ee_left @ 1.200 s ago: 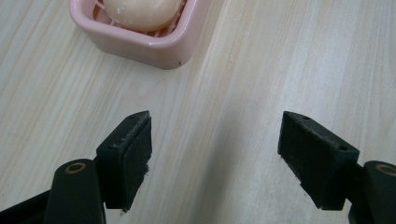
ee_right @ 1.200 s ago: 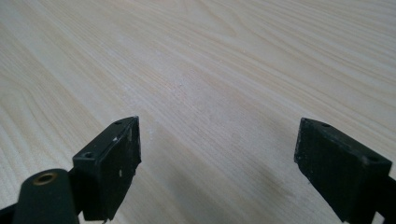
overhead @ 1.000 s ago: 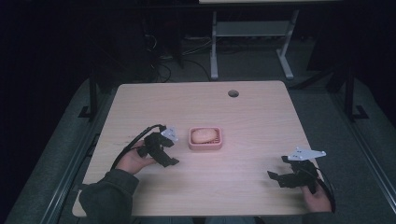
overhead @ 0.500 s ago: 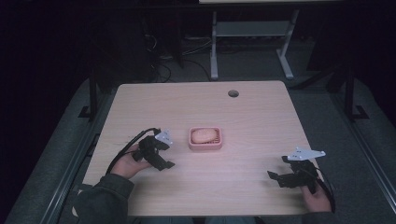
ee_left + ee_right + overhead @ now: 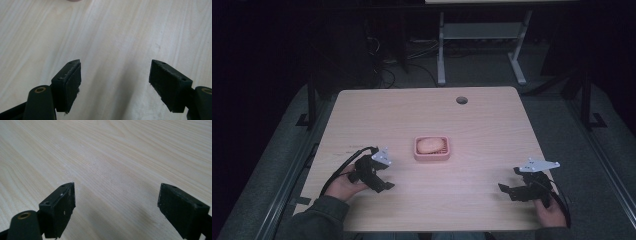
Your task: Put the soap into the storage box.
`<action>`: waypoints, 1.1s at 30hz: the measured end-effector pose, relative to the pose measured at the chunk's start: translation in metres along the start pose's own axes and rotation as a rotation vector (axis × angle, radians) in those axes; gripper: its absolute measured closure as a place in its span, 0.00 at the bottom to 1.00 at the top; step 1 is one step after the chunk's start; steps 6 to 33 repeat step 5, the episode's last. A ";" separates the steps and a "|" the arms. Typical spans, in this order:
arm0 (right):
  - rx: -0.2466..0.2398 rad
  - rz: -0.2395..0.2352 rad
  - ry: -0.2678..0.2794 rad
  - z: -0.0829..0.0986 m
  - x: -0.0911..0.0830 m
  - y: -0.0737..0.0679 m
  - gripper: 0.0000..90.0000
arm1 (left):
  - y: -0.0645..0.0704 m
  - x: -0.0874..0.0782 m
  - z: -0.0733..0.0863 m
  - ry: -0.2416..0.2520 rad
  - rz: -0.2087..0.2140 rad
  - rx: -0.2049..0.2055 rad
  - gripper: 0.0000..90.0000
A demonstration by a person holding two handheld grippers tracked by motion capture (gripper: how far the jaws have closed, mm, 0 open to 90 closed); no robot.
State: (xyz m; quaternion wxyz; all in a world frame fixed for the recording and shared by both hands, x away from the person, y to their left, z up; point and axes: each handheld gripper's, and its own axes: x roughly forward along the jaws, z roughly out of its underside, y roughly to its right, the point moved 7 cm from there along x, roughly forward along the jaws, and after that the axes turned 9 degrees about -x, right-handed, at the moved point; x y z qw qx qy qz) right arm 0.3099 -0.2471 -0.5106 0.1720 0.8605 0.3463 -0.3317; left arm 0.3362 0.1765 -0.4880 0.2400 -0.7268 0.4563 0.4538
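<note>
A pink dish (image 5: 432, 156) with a pale rounded lump (image 5: 430, 145) in it sits at the middle of the wooden table (image 5: 422, 115). My left gripper (image 5: 384, 181) rests low at the front left, a short way left of the dish, jaws open over bare wood (image 5: 115, 75). A sliver of the pink dish (image 5: 74, 0) shows at the top edge of the left gripper view. My right gripper (image 5: 508, 190) sits near the front right corner, open, with only wood between its jaws (image 5: 116, 205).
A round cable hole (image 5: 461, 100) lies near the table's far edge. Behind the table stands a white metal frame (image 5: 482, 35) with cables on the dark floor. Bare wood stretches between the two grippers.
My left gripper has drawn back toward the front left, away from the dish. The right gripper has stayed where it was.
</note>
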 end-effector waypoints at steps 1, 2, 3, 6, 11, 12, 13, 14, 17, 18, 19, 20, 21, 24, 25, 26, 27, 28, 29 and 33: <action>0.002 0.001 0.000 0.000 0.000 0.000 0.16 | 0.002 -0.001 0.003 -0.005 0.002 -0.002 0.28; 0.003 0.000 0.001 0.000 0.000 0.000 0.16 | 0.004 -0.001 0.005 0.002 0.002 -0.006 0.28; 0.003 0.001 0.001 0.000 0.000 0.000 0.16 | 0.006 -0.001 0.008 0.002 0.001 -0.006 0.28; 0.004 0.003 -0.001 0.000 0.000 0.000 0.16 | 0.011 -0.001 0.013 0.002 -0.001 -0.002 0.28; 0.004 0.003 -0.001 0.000 0.000 0.000 0.16 | 0.011 -0.001 0.013 0.002 -0.001 -0.002 0.28; 0.004 0.003 -0.001 0.000 0.000 0.000 0.16 | 0.011 -0.001 0.013 0.002 -0.001 -0.002 0.28; 0.004 0.003 -0.001 0.000 0.000 0.000 0.16 | 0.011 -0.001 0.013 0.002 -0.001 -0.002 0.28; 0.004 0.003 -0.001 0.000 0.000 0.000 0.16 | 0.011 -0.001 0.013 0.002 -0.001 -0.002 0.28; 0.004 0.003 -0.001 0.000 0.000 0.000 0.16 | 0.011 -0.001 0.013 0.002 -0.001 -0.002 0.28; 0.004 0.003 -0.001 0.000 0.000 0.000 0.16 | 0.011 -0.001 0.013 0.002 -0.001 -0.002 0.28; 0.004 0.003 -0.001 0.000 0.000 0.000 0.16 | 0.011 -0.001 0.013 0.002 -0.001 -0.002 0.28; 0.004 0.003 -0.001 0.000 0.000 0.000 0.16 | 0.011 -0.001 0.013 0.002 -0.001 -0.002 0.28; 0.004 0.003 -0.001 0.000 0.000 0.000 0.16 | 0.011 -0.001 0.013 0.002 -0.001 -0.002 0.28; 0.004 0.003 -0.001 0.000 0.000 0.000 0.16 | 0.011 -0.001 0.013 0.002 -0.001 -0.002 0.28; 0.004 0.003 -0.001 0.000 0.000 0.000 0.16 | 0.011 -0.001 0.013 0.002 -0.001 -0.002 0.28; 0.004 0.003 -0.001 0.000 0.000 0.000 0.16 | 0.011 -0.001 0.013 0.002 -0.001 -0.002 0.28; 0.004 0.003 -0.001 0.000 0.000 0.000 0.16 | 0.011 -0.001 0.013 0.002 -0.001 -0.002 0.28; 0.004 0.003 -0.001 0.000 0.000 0.000 0.16 | 0.011 -0.001 0.013 0.002 -0.001 -0.002 0.28; 0.004 0.003 -0.001 0.000 0.000 0.000 0.16 | 0.011 -0.001 0.013 0.002 -0.001 -0.002 0.28; 0.004 0.003 -0.001 0.000 0.000 0.000 0.16 | 0.011 -0.001 0.013 0.002 -0.001 -0.002 0.28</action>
